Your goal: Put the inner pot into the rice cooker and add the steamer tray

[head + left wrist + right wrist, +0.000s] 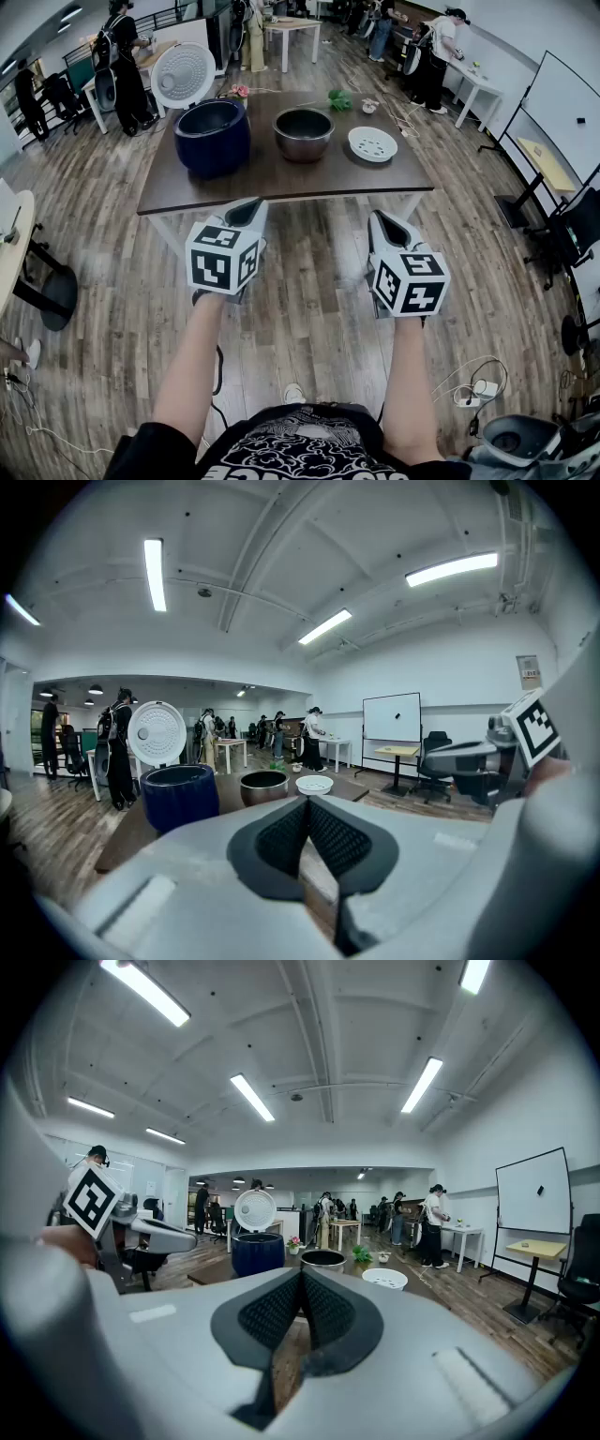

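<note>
Grey plastic left gripper [249,212] and right gripper [382,221], black-and-white marker cubes: jaws closed, ribbed black pads together, nothing held. Well beyond, on dark brown rectangular table [281,180]: round navy rice cooker [212,137], white lid raised; dark metal inner pot [303,134] beside it; white perforated steamer tray [372,144] rightmost.

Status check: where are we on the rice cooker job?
Left gripper and right gripper shut, empty, short of the table. Inner pot and steamer tray sit beside the open rice cooker, untouched. Path clear.
</note>
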`<state>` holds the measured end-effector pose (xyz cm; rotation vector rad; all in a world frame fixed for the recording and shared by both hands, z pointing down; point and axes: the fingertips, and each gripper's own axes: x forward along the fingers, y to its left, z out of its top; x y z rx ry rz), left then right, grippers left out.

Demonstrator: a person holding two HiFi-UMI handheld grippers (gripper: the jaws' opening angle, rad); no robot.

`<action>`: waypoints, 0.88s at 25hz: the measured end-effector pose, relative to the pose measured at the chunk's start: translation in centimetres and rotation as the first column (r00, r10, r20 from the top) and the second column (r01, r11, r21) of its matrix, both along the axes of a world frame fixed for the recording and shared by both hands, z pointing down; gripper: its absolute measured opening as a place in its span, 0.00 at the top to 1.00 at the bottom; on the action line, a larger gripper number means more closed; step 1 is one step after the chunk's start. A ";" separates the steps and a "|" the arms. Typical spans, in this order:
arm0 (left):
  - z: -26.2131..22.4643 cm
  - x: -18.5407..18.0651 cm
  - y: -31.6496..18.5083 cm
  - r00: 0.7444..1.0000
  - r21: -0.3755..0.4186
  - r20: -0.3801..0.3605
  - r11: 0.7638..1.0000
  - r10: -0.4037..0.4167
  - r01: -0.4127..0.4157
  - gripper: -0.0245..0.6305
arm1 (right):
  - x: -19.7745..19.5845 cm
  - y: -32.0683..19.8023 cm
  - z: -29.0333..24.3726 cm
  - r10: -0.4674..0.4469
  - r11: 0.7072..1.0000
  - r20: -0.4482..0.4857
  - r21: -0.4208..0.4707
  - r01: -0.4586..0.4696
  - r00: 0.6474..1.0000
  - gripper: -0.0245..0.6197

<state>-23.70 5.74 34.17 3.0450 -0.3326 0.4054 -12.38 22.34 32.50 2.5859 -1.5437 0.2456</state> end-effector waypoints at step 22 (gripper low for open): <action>0.4 1.6 -0.7 1.000 -0.030 -0.010 1.000 -0.003 0.002 0.77 | 1.2 -0.5 0.5 -0.024 0.999 0.050 0.032 0.023 0.998 0.76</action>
